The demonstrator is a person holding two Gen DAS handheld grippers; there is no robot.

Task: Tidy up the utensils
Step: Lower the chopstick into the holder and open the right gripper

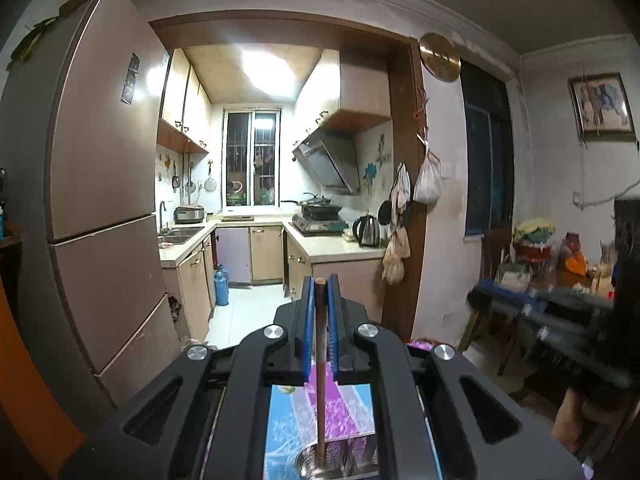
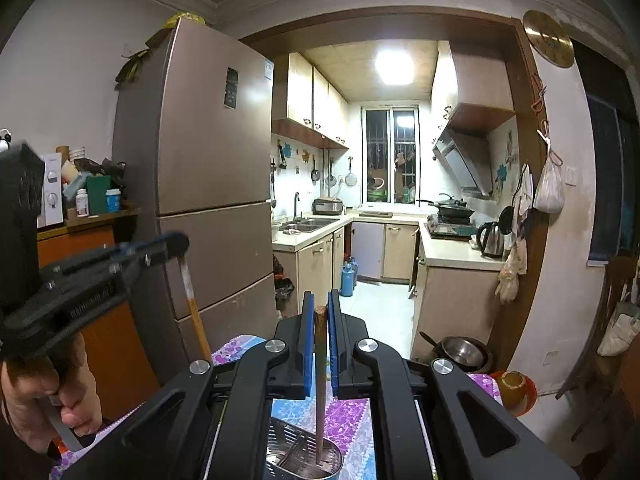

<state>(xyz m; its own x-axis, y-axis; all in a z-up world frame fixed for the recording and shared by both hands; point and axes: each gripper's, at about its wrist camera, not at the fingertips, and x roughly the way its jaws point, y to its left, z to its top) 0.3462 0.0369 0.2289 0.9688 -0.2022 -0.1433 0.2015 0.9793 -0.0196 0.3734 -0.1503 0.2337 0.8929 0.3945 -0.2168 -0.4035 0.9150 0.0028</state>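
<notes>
My left gripper [image 1: 320, 286] is shut on a brown chopstick [image 1: 320, 380] that hangs straight down; its lower end sits over a round metal holder [image 1: 320, 466] at the frame bottom. My right gripper [image 2: 320, 312] is shut on another brown chopstick [image 2: 320, 392] whose lower end reaches into a perforated metal utensil holder [image 2: 304, 460] with dividers. In the right wrist view the left gripper [image 2: 176, 246] shows at left, held by a hand, with its chopstick [image 2: 194, 308] hanging below. The right gripper [image 1: 560, 316] shows blurred at right in the left wrist view.
A purple and blue floral tablecloth [image 2: 348, 424] covers the table under the holder. A tall fridge [image 2: 208, 184] stands behind left. A metal pot [image 2: 464, 354] and an orange cup [image 2: 514, 386] sit to the right. The kitchen lies beyond the doorway.
</notes>
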